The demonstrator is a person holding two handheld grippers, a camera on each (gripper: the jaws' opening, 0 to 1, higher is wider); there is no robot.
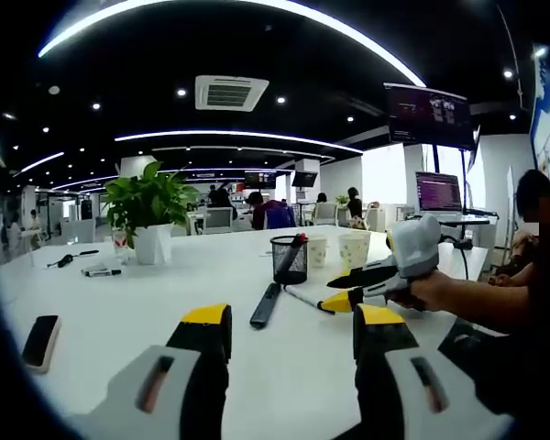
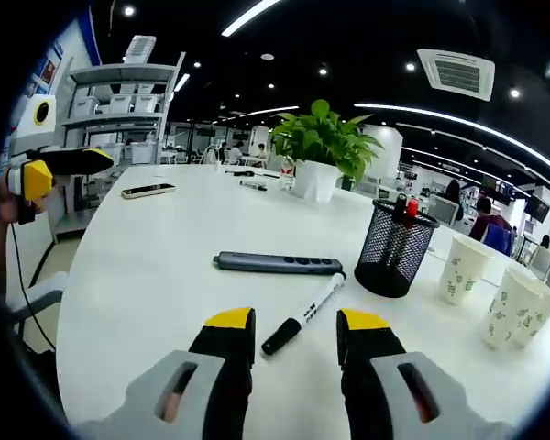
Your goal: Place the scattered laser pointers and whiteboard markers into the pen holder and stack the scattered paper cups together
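A black mesh pen holder (image 1: 289, 261) (image 2: 397, 247) stands mid-table with a red-capped marker upright in it. On the table beside it lie a dark laser pointer (image 1: 266, 305) (image 2: 277, 264) and a white whiteboard marker with a black cap (image 2: 304, 313) (image 1: 302, 298). Two paper cups (image 1: 354, 249) (image 2: 463, 268) stand apart behind the holder. My right gripper (image 2: 298, 323) (image 1: 333, 293) hovers open just above the marker's capped end. The left gripper (image 1: 293, 321) (image 2: 60, 170) is open and holds nothing, well back from the objects.
A potted plant (image 1: 151, 215) (image 2: 321, 147) stands at the table's far side, with loose pens (image 1: 101, 271) near it. A phone (image 1: 41, 341) (image 2: 148, 191) lies near one edge. A laptop (image 1: 438, 192) sits on a far desk. Shelving (image 2: 119, 110) stands beyond the table.
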